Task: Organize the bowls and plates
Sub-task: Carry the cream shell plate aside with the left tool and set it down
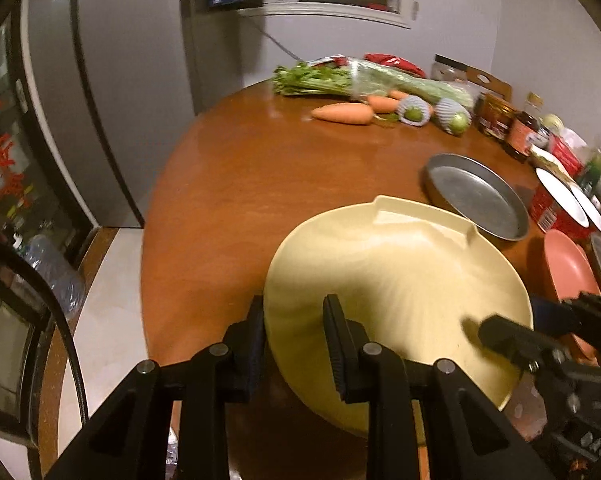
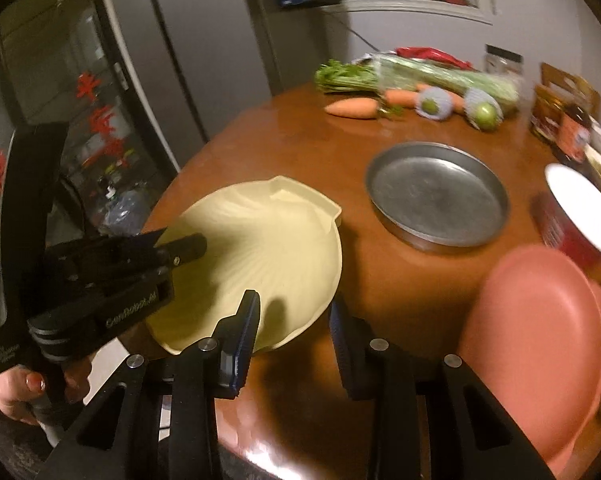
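Round brown wooden table [image 1: 228,184] carries unstacked grey metal pan [image 2: 436,192] and pink plate [image 2: 536,320]; left gripper [image 1: 296,332] and right gripper [image 2: 292,320] each clamp the pale yellow shell-shaped plate's [image 1: 396,264] rim, sorting apparently just begun.

right gripper [image 2: 294,320]: jaws clamped on near rim of cream shell-shaped plate [image 2: 260,248] | left gripper [image 2: 180,250]: grips plate's left rim | metal pan [image 2: 436,196]: mid-table [image 2: 268,148] | pink plate [image 2: 536,344]: near right edge
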`<state>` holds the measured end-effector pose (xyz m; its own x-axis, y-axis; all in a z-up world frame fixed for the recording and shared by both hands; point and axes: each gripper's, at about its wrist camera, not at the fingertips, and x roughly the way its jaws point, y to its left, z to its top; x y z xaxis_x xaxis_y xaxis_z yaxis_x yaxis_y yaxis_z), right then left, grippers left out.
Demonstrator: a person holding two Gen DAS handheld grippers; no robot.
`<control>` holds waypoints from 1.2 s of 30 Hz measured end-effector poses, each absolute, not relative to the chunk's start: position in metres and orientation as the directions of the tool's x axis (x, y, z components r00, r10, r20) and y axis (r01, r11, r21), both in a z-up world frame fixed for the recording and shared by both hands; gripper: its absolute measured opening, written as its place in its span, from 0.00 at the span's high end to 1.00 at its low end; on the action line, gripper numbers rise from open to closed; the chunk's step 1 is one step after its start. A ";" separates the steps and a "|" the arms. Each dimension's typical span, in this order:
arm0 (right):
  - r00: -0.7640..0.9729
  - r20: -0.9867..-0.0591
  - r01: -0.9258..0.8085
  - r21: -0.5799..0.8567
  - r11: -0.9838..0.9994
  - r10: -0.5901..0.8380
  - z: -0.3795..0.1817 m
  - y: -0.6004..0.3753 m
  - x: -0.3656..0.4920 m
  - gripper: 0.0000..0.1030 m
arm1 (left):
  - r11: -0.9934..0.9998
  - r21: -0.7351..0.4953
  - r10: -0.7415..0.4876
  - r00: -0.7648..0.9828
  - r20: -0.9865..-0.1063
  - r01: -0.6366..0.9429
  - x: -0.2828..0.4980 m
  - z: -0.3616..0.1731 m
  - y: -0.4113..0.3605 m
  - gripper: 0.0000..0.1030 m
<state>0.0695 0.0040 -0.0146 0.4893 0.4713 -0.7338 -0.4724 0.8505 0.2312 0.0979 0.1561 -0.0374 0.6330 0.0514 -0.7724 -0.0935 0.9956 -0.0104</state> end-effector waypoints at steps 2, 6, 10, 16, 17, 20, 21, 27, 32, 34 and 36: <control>0.478 -0.738 -0.483 0.233 0.844 0.477 -0.016 0.010 0.079 0.65 | 0.995 -0.006 0.058 0.634 -0.771 -0.099 0.097 -0.038 0.159 0.73; 0.455 -0.755 -0.501 0.223 0.836 0.473 -0.023 0.018 0.096 0.65 | 0.994 -0.005 0.063 0.624 -0.779 -0.107 0.100 -0.041 0.161 0.73; 0.451 -0.761 -0.498 0.219 0.839 0.466 -0.027 0.021 0.108 0.65 | 0.994 -0.001 0.065 0.623 -0.780 -0.106 0.102 -0.043 0.158 0.73; 0.463 -0.766 -0.504 0.185 0.844 0.445 -0.031 0.027 0.113 0.64 | 0.994 -0.007 0.062 0.618 -0.784 -0.109 0.105 -0.045 0.159 0.73; 0.468 -0.766 -0.502 0.180 0.846 0.441 -0.032 0.027 0.114 0.64 | 0.995 -0.009 0.057 0.618 -0.784 -0.103 0.105 -0.045 0.158 0.73; 0.486 -0.768 -0.487 0.159 0.859 0.417 -0.033 0.027 0.117 0.63 | 0.996 -0.009 0.047 0.618 -0.784 -0.088 0.105 -0.045 0.153 0.73; 0.492 -0.768 -0.482 0.152 0.863 0.410 -0.033 0.027 0.118 0.63 | 0.997 -0.013 0.041 0.619 -0.785 -0.082 0.105 -0.045 0.152 0.72; 0.512 -0.770 -0.471 0.118 0.874 0.380 -0.035 0.026 0.122 0.63 | 0.996 -0.046 0.010 0.619 -0.785 -0.075 0.103 -0.045 0.151 0.71; 0.534 -0.758 -0.468 0.106 0.877 0.376 -0.032 0.024 0.120 0.60 | 0.995 -0.034 0.030 0.624 -0.781 -0.091 0.101 -0.044 0.151 0.58; 0.541 -0.752 -0.469 0.102 0.877 0.376 -0.029 0.023 0.119 0.60 | 0.994 -0.032 0.041 0.628 -0.777 -0.104 0.100 -0.042 0.153 0.53; 0.545 -0.748 -0.466 0.105 0.878 0.378 -0.027 0.021 0.118 0.59 | 0.993 -0.025 0.055 0.632 -0.773 -0.117 0.099 -0.041 0.154 0.50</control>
<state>0.1179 0.0212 -0.0266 0.5447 0.3785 -0.7484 -0.4664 0.8784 0.1047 0.0985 0.1543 -0.0406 0.6319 0.0552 -0.7731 -0.1169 0.9928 -0.0247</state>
